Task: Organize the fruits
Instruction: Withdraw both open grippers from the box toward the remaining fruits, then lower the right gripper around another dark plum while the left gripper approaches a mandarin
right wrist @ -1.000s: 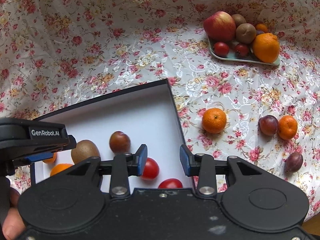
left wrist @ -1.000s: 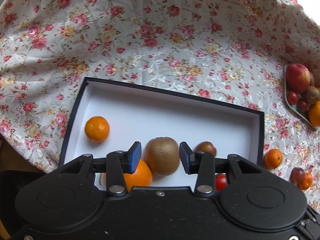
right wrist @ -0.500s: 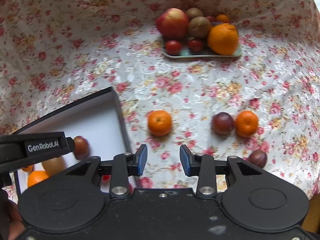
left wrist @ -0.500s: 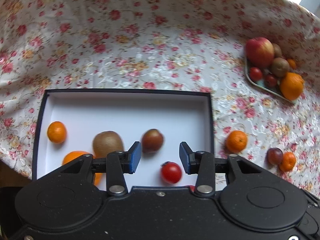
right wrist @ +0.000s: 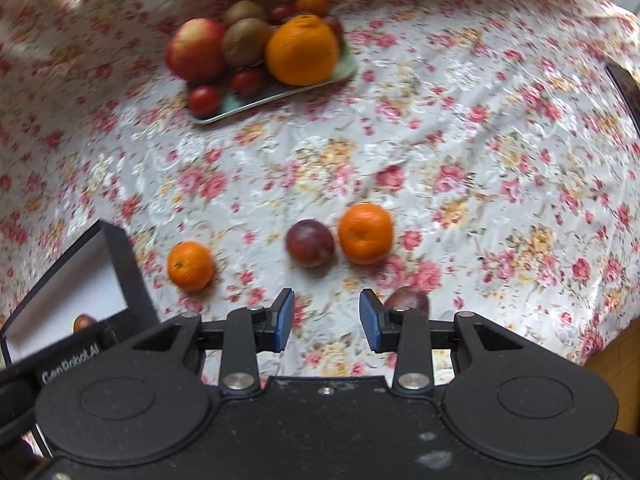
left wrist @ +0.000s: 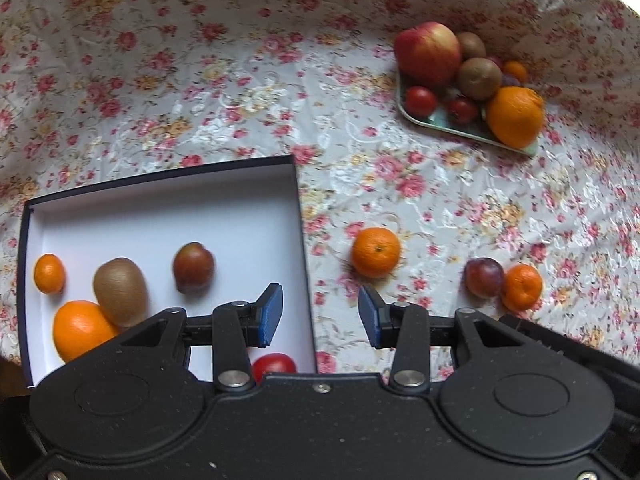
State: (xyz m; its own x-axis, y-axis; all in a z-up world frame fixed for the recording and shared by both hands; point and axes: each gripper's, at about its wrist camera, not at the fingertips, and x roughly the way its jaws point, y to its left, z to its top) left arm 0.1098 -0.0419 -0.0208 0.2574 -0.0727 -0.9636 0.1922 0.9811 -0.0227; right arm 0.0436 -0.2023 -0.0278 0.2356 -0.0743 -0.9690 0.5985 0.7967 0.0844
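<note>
Right gripper: jaws parted to a moderate gap, blue pads facing, nothing between them. Left gripper: same gap, likewise empty; its left pad hangs over the right wall of the box, its right pad over the cloth.

Loose fruit on the floral tablecloth, right wrist view:
- Plum, centre of frame, directly above the jaw gap. Dark red-purple, nearly round, no marked long axis. Appears to touch the next item.
- Mandarin, just right of the plum. Orange, slightly flattened, stem dimple toward the camera.
- Second mandarin, centre left, apart from the pair, near the box wall.
- Second plum, lower centre, partly hidden behind the right pad.

Key relation, as a judgement: the first plum lies straight ahead of the right gripper, which looks the nearer hand for it; the gap seems wide enough, but the adjoining mandarin may be nudged.

In the left wrist view the second mandarin sits just above and right of that gripper's gap.

Box, lower left of left view: white inside, holding fruit already.

Tray, upper left: piled fruit, blurred.
</note>
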